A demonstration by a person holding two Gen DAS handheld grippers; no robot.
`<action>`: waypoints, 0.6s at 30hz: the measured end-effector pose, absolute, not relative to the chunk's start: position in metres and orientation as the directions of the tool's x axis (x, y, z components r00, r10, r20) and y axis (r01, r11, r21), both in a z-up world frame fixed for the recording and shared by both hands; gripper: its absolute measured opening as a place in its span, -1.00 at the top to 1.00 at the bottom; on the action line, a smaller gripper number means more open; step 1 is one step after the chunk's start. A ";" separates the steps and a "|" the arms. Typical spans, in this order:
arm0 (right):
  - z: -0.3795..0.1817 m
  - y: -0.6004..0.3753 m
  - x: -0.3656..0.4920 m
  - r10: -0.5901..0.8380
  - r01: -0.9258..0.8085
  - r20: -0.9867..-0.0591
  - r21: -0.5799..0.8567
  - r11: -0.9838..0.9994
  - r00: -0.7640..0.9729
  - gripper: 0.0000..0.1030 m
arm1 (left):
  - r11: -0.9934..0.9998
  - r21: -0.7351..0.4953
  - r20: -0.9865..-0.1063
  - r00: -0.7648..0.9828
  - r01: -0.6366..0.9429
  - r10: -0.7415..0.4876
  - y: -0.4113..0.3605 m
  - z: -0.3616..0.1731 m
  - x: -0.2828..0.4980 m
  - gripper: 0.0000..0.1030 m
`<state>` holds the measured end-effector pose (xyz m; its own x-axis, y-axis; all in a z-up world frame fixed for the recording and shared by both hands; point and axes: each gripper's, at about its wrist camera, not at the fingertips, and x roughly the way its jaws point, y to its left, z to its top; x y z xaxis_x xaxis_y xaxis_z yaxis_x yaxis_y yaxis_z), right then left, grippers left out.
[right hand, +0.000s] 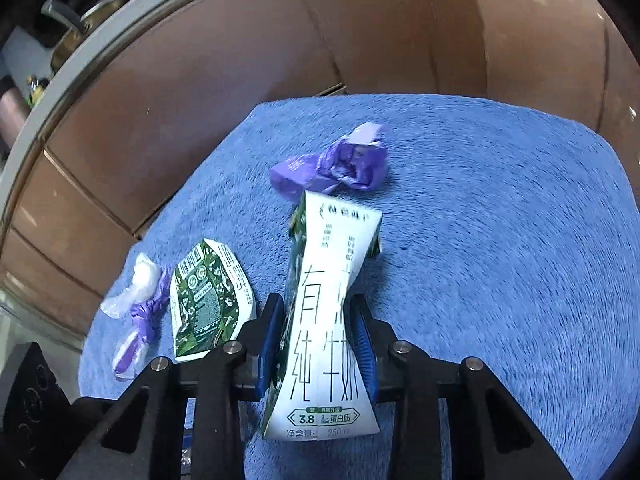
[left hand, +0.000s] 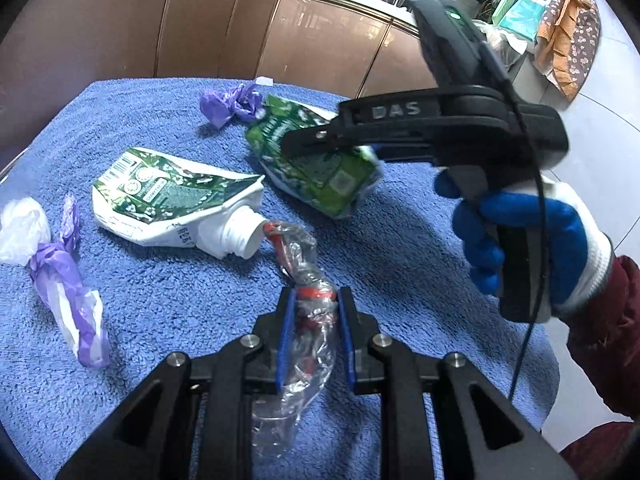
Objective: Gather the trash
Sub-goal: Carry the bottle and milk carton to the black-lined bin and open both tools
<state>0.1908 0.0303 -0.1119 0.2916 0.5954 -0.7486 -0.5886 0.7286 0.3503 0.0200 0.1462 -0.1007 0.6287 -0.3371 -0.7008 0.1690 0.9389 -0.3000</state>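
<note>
My left gripper (left hand: 318,300) is shut on a crushed clear plastic bottle (left hand: 298,248) with a red ring, and its blue pads press the bottle's neck. In the right wrist view, my right gripper (right hand: 316,320) is shut on a green and white milk carton (right hand: 332,280), which is pinched in at the waist. The left wrist view shows that gripper (left hand: 294,146) from the side over the same carton (left hand: 320,176), held by a blue and white gloved hand (left hand: 528,240). Everything lies on a blue towel (left hand: 160,300).
A flattened white and green pouch (left hand: 172,196) with a spout lies left of the carton. A crumpled purple wrapper (left hand: 232,102) sits at the far edge. A twisted purple and white bag (left hand: 68,280) lies at the left. Brown cabinets (left hand: 200,20) stand behind.
</note>
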 end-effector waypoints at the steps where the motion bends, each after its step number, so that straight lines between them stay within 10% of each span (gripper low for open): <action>1: -0.110 0.024 0.189 0.608 -0.577 -0.735 0.368 0.729 0.300 0.38 | 0.940 -0.295 -0.700 0.632 0.170 -0.334 0.146 -0.100 0.020 0.62; 18: -0.089 -0.075 0.137 0.689 -0.424 -0.615 0.546 0.723 0.382 0.39 | 0.942 -0.293 -0.690 0.645 0.166 -0.328 0.139 -0.089 0.003 0.62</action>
<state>0.1366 -0.0746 -0.0889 0.3824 0.6893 -0.6154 -0.4235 0.7226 0.5463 0.0029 0.1395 -0.0894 0.6448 -0.3279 -0.6904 0.1657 0.9418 -0.2926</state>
